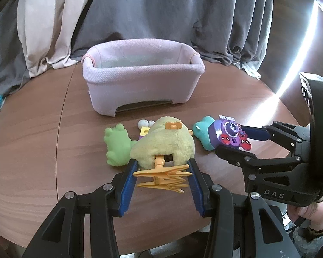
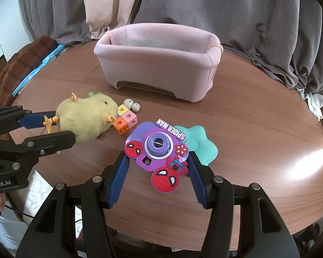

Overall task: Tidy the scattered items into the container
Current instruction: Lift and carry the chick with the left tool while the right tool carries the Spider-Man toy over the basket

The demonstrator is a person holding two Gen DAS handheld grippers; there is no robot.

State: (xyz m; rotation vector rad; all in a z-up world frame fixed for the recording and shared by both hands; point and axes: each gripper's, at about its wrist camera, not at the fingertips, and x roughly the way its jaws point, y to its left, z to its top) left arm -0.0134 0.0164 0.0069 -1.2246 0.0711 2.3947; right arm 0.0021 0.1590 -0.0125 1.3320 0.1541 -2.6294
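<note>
Toys before a pink fabric basket

The pink container point(image 1: 143, 86) stands upright at upper centre. Below it lie a yellow plush chick point(image 1: 163, 144), a green frog point(image 1: 116, 146), a purple Spider-Man toy camera point(image 2: 159, 150), a teal squishy point(image 2: 201, 144) and coloured cubes point(image 2: 125, 121).

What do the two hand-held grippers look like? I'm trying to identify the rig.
Both are black plastic linkage frames with silver pivot bolts and blue ribbed fingers. The right gripper has a bulky black body marked "DAS", a green light and a dark cable at its handle. The left gripper bears white lettering ending "Robot.AI".
</note>
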